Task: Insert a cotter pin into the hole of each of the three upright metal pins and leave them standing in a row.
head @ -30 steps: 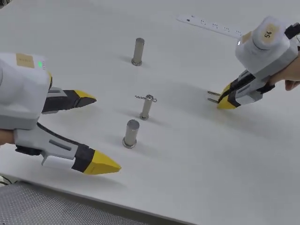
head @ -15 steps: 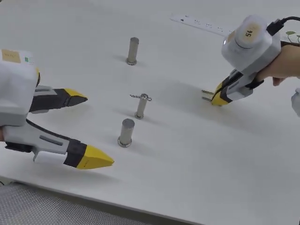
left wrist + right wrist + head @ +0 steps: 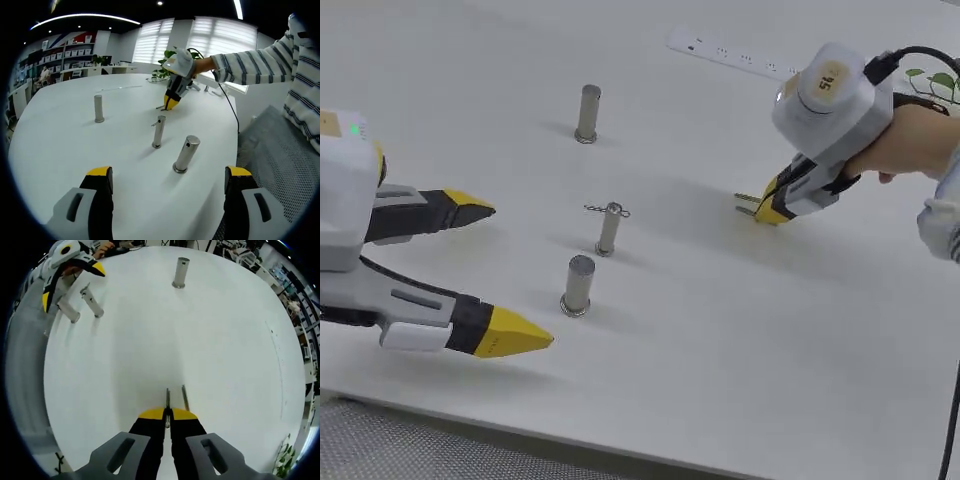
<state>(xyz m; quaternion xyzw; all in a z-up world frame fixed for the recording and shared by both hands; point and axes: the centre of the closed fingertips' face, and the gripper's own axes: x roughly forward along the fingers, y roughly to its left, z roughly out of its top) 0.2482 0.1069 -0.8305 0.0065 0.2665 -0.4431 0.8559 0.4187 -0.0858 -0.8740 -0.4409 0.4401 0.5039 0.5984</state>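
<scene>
From my headset feed, the left gripper sits at the left edge of the frame with its jaws spread wide and nothing between them, its yellow tips aimed at the row of metal pins on the white table. The three stand upright in a line down the middle of the picture: the far pin towards the top, the middle pin below it, and the near pin lowest, closest to my left jaws. The middle pin already carries a fitted cotter pin through its head, lying crosswise; the far and near pins have bare tops. In the upper right, the right gripper is down at the table, well apart from the row, jaws pinched narrow on a held cotter pin whose two legs stick out past the tips. A power strip lies along the top edge
</scene>
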